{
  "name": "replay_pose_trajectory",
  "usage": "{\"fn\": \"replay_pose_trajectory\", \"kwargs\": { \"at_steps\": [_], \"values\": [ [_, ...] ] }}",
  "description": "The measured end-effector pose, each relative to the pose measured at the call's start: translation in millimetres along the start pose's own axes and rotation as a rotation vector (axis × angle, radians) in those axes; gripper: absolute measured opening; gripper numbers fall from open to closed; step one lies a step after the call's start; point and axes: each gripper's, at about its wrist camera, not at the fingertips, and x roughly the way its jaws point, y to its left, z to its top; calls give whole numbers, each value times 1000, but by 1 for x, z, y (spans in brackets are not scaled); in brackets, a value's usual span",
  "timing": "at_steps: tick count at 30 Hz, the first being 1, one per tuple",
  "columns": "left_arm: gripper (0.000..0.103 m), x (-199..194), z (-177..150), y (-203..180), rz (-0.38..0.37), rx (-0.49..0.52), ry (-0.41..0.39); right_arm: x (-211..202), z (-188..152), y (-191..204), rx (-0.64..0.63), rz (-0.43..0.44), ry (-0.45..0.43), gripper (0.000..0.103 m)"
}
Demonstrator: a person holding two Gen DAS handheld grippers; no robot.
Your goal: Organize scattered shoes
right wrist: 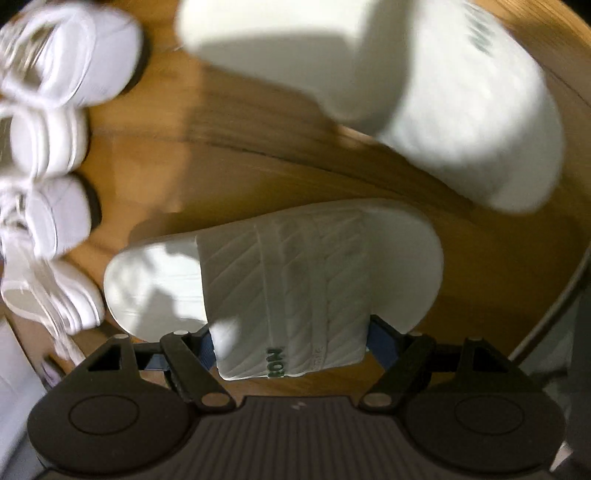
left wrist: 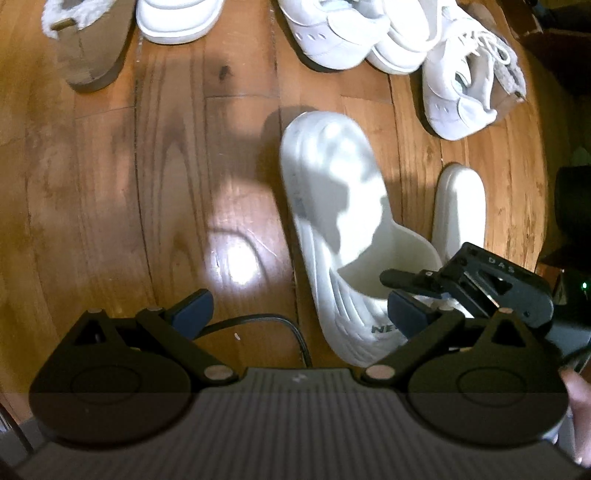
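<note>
2 white moulded foam slides sit in the left wrist view: the nearer white slide lies angled on the glossy wooden plank floor, and the second white slide pokes out just beside it. The left gripper hangs released, jaws spread wide and gripping nothing, one blue pad close to the nearer slide's strap. The right gripper reaches in at the strap end. Along the top edge sit a tan fleece-lined slipper and several white lace-up sneakers, roughly in a row.

Over to the right wrist view: the right gripper straddles the ribbed strap of a white slide, pads at either side; whether they are truly clenched, I cannot tell. Judging by this, a good grip needs both pads squarely on the strap, since foam flexes and twists. The other slide is blurred above. Hard light and shadows cross the shiny floor; a slide could skid there.
</note>
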Motion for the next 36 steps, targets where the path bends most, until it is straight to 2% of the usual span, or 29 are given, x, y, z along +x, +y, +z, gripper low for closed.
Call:
{"fn": "replay_pose_trajectory", "kwargs": {
  "at_steps": [2,4,10,14,15,16,18,21,23,25,29,31,34,36],
  "values": [
    [102,0,0,-2,-3,13,2,1,-1,-2,39,20,5,98],
    [102,0,-1,-2,-2,20,5,0,-3,4,12,18,30,98],
    [102,4,3,7,22,33,-1,-35,-22,19,-153,39,-61,97],
    [102,8,6,13,62,84,-11,-40,-21,50,-447,-57,-163,94],
    [102,9,6,12,73,114,-6,-42,-23,64,-553,-81,-153,93],
    [102,10,6,9,86,160,1,-39,-26,73,-599,-89,-145,92],
    [102,9,5,4,87,235,35,-37,-34,93,-764,-115,-78,92],
    [102,4,5,-7,73,387,125,-29,-53,108,-948,-181,-54,92],
    [102,0,7,-11,96,455,136,-24,-64,115,-1045,-221,-47,92],
    [102,-2,9,-9,116,512,104,-18,-73,119,-1116,-254,-48,92],
    [102,-6,12,-2,154,605,21,-16,-90,109,-1289,-272,-178,92],
    [102,-6,4,19,122,573,-93,-15,-98,105,-1374,-280,-246,92],
    [102,-2,-18,51,28,485,-247,-13,-111,98,-1501,-291,-350,92],
    [102,2,-28,62,-2,455,-301,-12,-120,93,-1584,-298,-420,92]
  ]
}}
